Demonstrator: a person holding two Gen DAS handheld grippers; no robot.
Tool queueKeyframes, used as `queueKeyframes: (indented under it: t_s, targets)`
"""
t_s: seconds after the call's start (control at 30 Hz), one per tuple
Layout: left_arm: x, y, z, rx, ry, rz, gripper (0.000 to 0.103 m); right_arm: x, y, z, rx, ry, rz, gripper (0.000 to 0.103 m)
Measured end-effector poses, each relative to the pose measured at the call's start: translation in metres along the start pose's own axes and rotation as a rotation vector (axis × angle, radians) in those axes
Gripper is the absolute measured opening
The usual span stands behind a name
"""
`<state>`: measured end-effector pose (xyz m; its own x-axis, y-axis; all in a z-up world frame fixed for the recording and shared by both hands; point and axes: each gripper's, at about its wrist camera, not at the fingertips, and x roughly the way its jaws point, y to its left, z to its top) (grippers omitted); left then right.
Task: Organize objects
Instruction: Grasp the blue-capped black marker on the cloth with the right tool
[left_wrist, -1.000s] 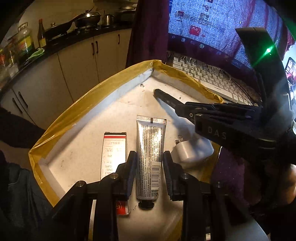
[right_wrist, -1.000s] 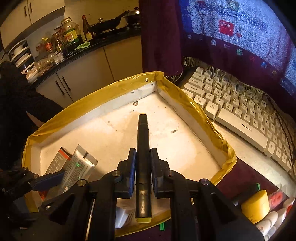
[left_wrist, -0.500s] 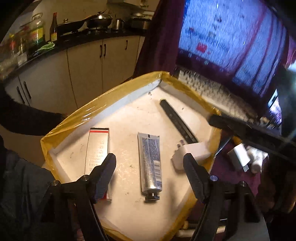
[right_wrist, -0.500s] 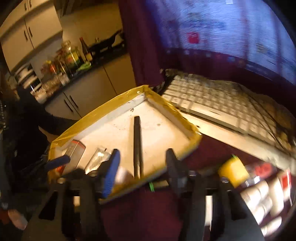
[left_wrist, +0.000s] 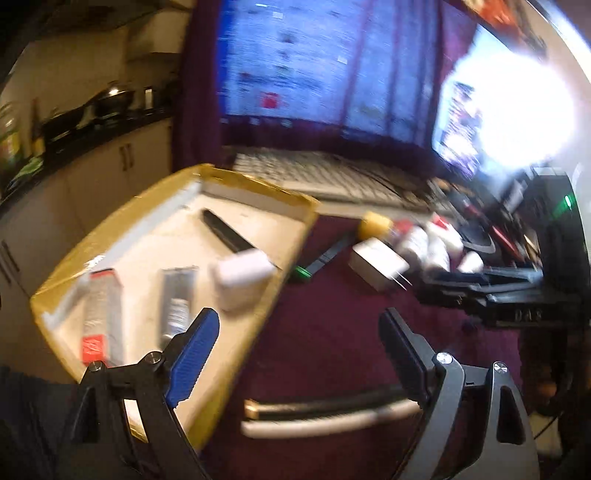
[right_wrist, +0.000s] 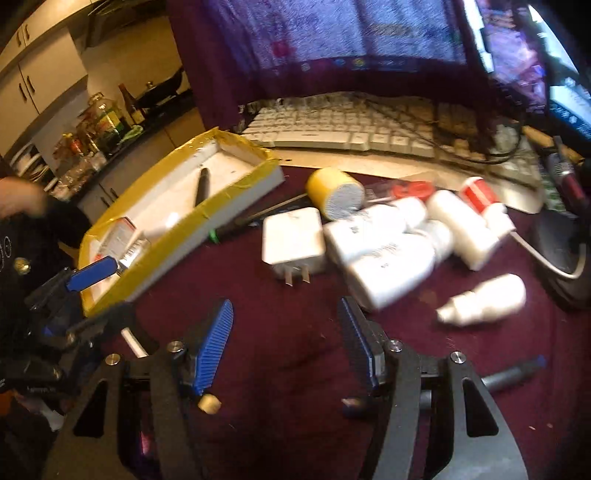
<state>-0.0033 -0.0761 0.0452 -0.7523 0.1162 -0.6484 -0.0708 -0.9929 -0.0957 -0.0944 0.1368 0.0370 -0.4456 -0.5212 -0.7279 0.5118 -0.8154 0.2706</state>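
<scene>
Left wrist view, blurred, shows the left gripper (left_wrist: 299, 347) with its jaws spread wide and nothing between them, hanging over the near right edge of the yellow-rimmed tray (left_wrist: 255, 192) and the maroon cloth (left_wrist: 332, 332) beside it. Inside the tray lie a red-and-white box (left_wrist: 101, 314) at the near left, a silver tube (left_wrist: 177, 295) just beside it, a white charger (left_wrist: 240, 277) against the right edge, and a black pen (left_wrist: 225, 232) reaching toward the far corner. Right wrist view shows the right gripper (right_wrist: 286, 343) also spread wide and holding nothing, above bare cloth (right_wrist: 288, 369). Ahead of it on the cloth lies a second white charger (right_wrist: 291, 243), prongs toward the camera, touching a cluster of white bottles (right_wrist: 391, 254); a yellow-sided roll (right_wrist: 334, 192) sits behind the charger, and a small white bottle (right_wrist: 484, 299) lies apart to the right. A white keyboard (right_wrist: 351, 125) runs along the far edge of the cloth, behind the tray (right_wrist: 177, 236).
</scene>
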Motion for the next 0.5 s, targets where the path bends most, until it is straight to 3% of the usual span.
queueKeyframes:
  t_s: [0.13, 0.3, 0.5]
  targets:
    - [0.0, -0.022, -0.011, 0.05, 0.027, -0.021, 0.084, -0.019, -0.012, -0.009, 0.018, -0.03, -0.076, 0.059]
    - [0.005, -0.03, -0.026, 0.02, 0.087, -0.039, 0.084, -0.036, -0.043, -0.022, 0.127, -0.05, -0.171, 0.059]
    - [0.01, -0.045, -0.038, 0.081, 0.094, 0.017, 0.085, -0.042, -0.074, -0.032, 0.254, -0.028, -0.285, 0.059]
